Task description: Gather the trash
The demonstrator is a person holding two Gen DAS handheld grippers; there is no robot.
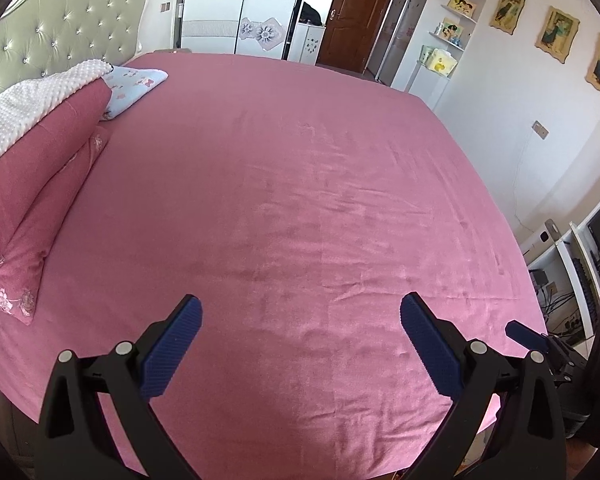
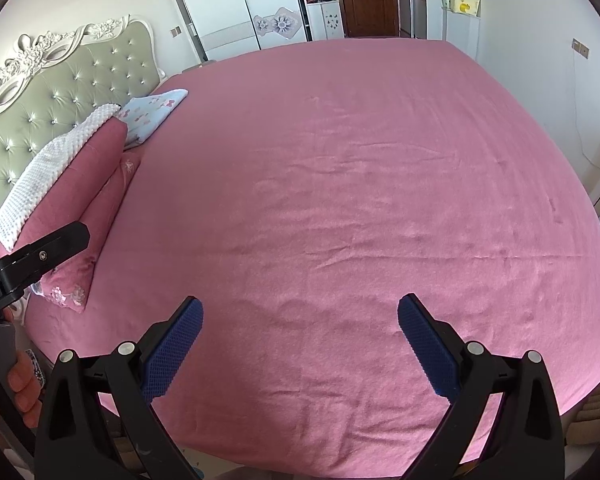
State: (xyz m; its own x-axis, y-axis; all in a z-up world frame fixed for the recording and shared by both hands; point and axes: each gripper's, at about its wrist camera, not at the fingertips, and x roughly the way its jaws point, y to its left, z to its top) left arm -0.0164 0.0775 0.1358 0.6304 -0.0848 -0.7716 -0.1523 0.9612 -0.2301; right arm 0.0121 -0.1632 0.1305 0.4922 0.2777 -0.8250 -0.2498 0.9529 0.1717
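No trash shows in either view. My left gripper [image 1: 300,312] is open and empty, held above the near edge of a bed with a pink sheet [image 1: 300,200]. My right gripper [image 2: 300,312] is open and empty too, above the same pink sheet [image 2: 340,200]. The right gripper's blue fingertip [image 1: 526,334] shows at the right edge of the left wrist view. The left gripper's black body [image 2: 40,256] and the hand holding it show at the left edge of the right wrist view.
Pink pillows [image 1: 32,184] with a white knobbly cloth [image 1: 28,104] and a light blue folded cloth [image 1: 136,84] lie by the padded headboard [image 1: 60,36]. A white wardrobe [image 1: 236,4], a brown door [image 1: 360,12], wall shelves [image 1: 448,36] and a desk with monitors [image 1: 580,248] surround the bed.
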